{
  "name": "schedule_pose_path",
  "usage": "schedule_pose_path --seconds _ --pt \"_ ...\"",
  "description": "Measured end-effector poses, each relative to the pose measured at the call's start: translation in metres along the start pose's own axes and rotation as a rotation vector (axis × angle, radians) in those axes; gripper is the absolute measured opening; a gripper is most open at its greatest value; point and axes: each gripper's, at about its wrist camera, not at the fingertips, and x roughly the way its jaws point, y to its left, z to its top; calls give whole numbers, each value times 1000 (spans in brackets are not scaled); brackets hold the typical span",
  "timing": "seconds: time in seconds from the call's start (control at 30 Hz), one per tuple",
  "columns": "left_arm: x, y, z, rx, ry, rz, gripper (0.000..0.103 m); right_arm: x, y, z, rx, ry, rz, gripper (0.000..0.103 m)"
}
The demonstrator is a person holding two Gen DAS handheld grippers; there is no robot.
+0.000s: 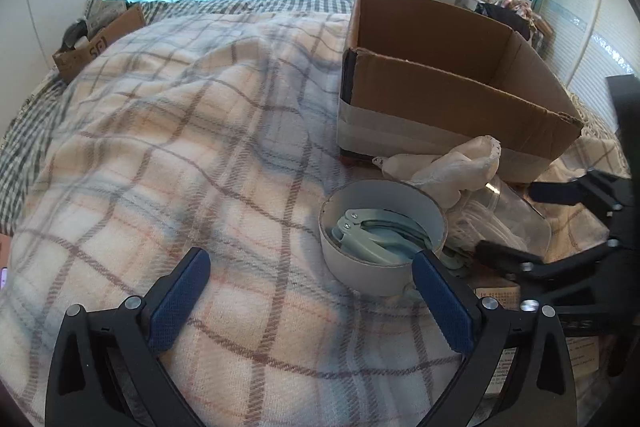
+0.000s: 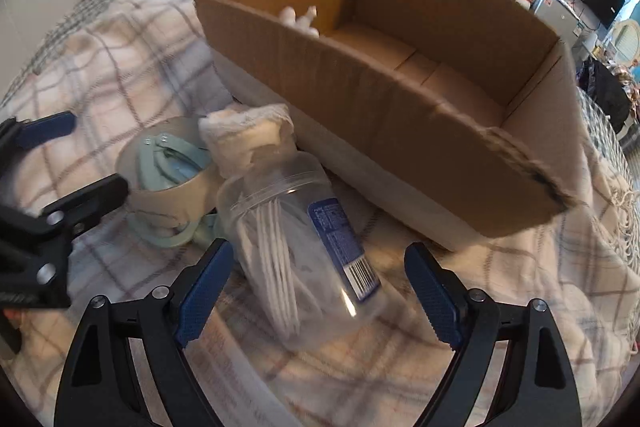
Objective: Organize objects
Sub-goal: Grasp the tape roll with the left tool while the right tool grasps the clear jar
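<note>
A brown cardboard box [image 1: 452, 99] stands open on the plaid blanket; it also shows in the right wrist view [image 2: 400, 115], with small white items [image 2: 298, 17] in its far corner. In front of it lie a tape roll holding a pale green tool [image 1: 380, 235] [image 2: 168, 167], a folded white cloth [image 1: 448, 167] [image 2: 248, 139] and a clear plastic jar of white sticks [image 2: 304, 247] [image 1: 508, 215] on its side. My left gripper [image 1: 310, 263] is open, its right finger beside the roll. My right gripper [image 2: 318, 259] is open, straddling the jar.
The plaid blanket [image 1: 180, 147] covers the bed. A second cardboard box [image 1: 96, 43] with items sits at the bed's far left corner. A printed flat carton [image 1: 500, 297] lies under the right gripper. A TV and cluttered furniture stand beyond the bed.
</note>
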Motion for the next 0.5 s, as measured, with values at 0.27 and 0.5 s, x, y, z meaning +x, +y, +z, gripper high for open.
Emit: schedule_pose_path --seconds 0.27,0.5 --pt "-6 -2 -2 -23 2 -39 103 -10 7 -20 0 -47 -29 68" --pt "6 -19 3 -19 53 -58 103 -61 -14 -44 112 -179 -47 62"
